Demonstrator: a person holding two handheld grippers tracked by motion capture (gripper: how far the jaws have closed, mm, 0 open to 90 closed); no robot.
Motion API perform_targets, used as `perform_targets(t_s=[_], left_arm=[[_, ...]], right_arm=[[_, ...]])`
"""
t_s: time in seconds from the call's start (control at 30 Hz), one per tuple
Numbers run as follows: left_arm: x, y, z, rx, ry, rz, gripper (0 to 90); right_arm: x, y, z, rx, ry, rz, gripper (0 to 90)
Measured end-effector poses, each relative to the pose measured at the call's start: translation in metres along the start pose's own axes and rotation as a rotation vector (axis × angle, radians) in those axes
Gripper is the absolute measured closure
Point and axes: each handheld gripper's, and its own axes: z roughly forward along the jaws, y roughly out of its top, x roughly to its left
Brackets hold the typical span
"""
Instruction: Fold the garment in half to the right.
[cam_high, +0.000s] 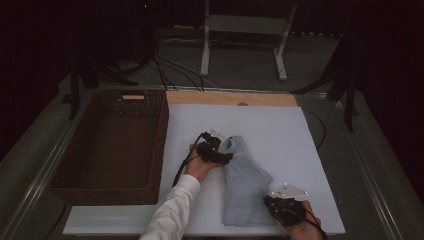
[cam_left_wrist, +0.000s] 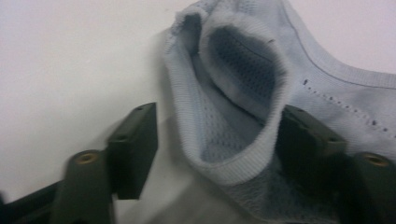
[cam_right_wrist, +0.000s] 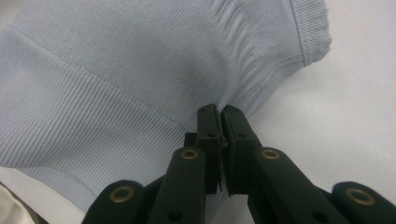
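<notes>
On white table (cam_high: 280, 125), pale-blue ribbed garment (cam_high: 245, 185), crumpled

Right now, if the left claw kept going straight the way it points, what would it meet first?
The ribbed cuff of the light blue garment. It already lies between the left claw's half-open jaws, so the cloth would probably bunch against them; depth is hard to judge.

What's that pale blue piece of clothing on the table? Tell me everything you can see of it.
The pale blue garment is a soft ribbed knit with stitched seams and ribbed hems, mesh-like inside. It lies rumpled on the white table, right of the wicker basket. The right gripper is shut on a fold near its lower edge. The left gripper straddles a ribbed, gaping opening at its far end, one jaw against the fabric, the other apart.
</notes>
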Motion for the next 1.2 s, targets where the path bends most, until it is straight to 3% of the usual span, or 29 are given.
perform_targets(t_s=[0.1,0.23,0.37,0.43,0.7,0.83,1.03,1.2], left_arm=[[-0.003,0.001,0.001,0.008,-0.004,0.012,51.5],[-0.002,0.002,0.002,0.021,-0.025,-0.011,72.8],[-0.004,0.006,0.0,0.028,-0.027,0.003,85.6],[-0.005,0.007,-0.001,0.038,-0.023,0.016,86.6],[-0.004,0.008,-0.005,0.032,-0.027,0.008,87.2],[-0.003,0.01,-0.011,0.014,-0.028,0.0,87.4],[-0.002,0.011,-0.016,0.008,-0.027,0.004,87.4],[0.0,0.012,-0.023,-0.02,-0.037,-0.017,87.4]], right_arm=[[0.0,0.0,0.0,0.0,0.002,-0.003,86.4],[0.001,0.0,-0.001,-0.003,0.005,-0.004,86.3],[0.0,0.0,-0.002,-0.007,0.011,0.001,85.6],[0.0,0.0,-0.002,-0.011,0.013,0.004,84.9],[-0.001,0.001,-0.004,-0.026,0.027,0.017,76.7],[-0.001,0.001,-0.005,-0.04,0.046,0.036,63.6],[-0.001,0.001,-0.006,-0.051,0.05,0.046,56.6],[-0.002,0.002,-0.009,-0.065,0.062,0.068,46.4]])
